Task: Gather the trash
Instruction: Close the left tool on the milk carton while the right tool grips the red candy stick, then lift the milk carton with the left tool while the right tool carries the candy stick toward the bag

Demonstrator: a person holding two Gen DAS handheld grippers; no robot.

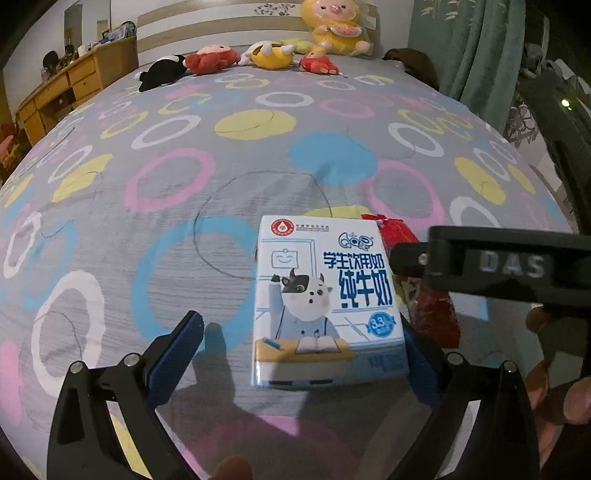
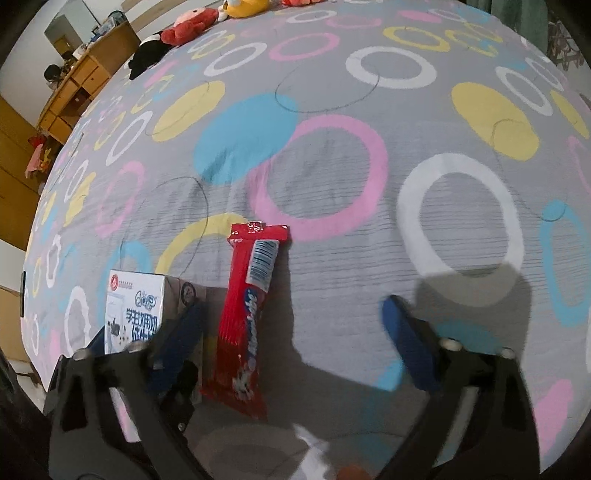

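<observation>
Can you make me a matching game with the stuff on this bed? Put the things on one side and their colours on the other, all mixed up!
Things:
1. milk carton
2. snack wrapper
3. big plush toy by the headboard
4. plush toy at the left end of the row

Colours:
A. black and white
B. red
C. white and blue with a cartoon cow
D. yellow

Right pairs: 1-C, 2-B, 3-D, 4-A
</observation>
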